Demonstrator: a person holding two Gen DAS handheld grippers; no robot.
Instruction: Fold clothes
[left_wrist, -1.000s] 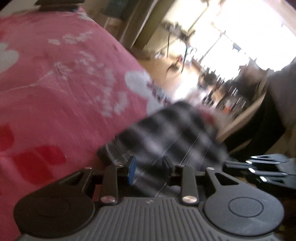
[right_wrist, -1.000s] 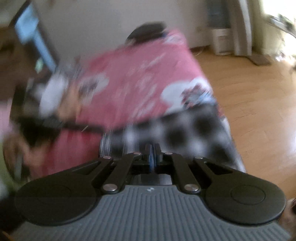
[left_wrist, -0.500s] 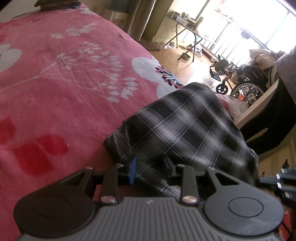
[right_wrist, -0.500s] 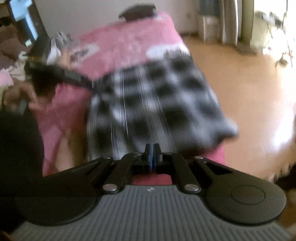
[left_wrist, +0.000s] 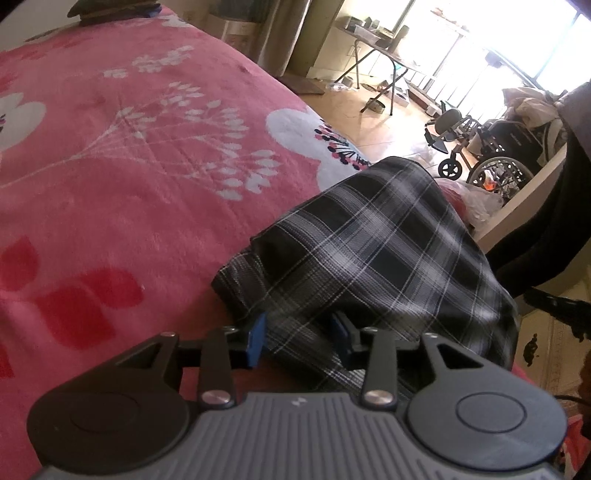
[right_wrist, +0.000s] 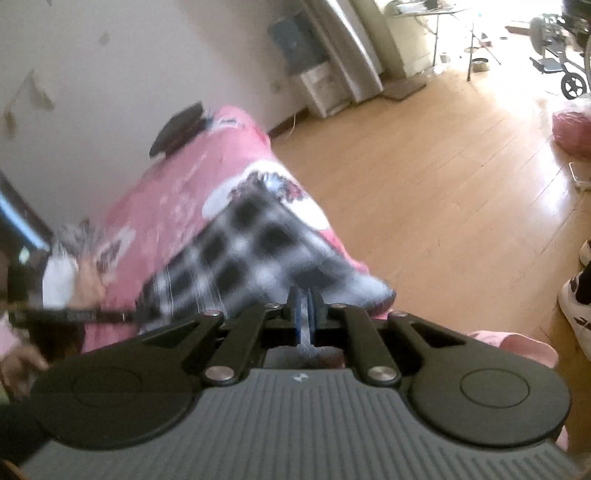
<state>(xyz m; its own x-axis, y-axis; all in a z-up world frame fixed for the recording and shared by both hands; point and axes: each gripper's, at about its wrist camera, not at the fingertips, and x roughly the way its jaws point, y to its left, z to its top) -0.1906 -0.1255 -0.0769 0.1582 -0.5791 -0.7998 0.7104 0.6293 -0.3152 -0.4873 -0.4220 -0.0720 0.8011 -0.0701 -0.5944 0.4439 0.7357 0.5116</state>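
A black-and-white plaid garment (left_wrist: 369, 251) lies bunched at the edge of the pink flowered blanket (left_wrist: 129, 184). My left gripper (left_wrist: 299, 334) points down at its near fold. Its jaws are opening; the cloth lies between the blue pads (left_wrist: 256, 339), which no longer squeeze it. In the blurred right wrist view the garment (right_wrist: 236, 258) stretches across the bed corner (right_wrist: 177, 192). My right gripper (right_wrist: 304, 314) is shut on a thin pale edge of that garment. A hand (right_wrist: 88, 280) shows at the garment's far left end.
Wooden floor (right_wrist: 443, 184) runs past the bed's right side. A wheelchair (left_wrist: 491, 155) and a folding table (left_wrist: 373, 62) stand by the bright window. A white shoe (right_wrist: 576, 302) and a pink bag (right_wrist: 572, 133) lie on the floor. A dark object (left_wrist: 110, 11) sits at the bed's far end.
The left jaws have spread wider around the plaid cloth, with the hand nearly still. The right gripper has rolled and swung sideways, keeping its pinch on the garment's edge.
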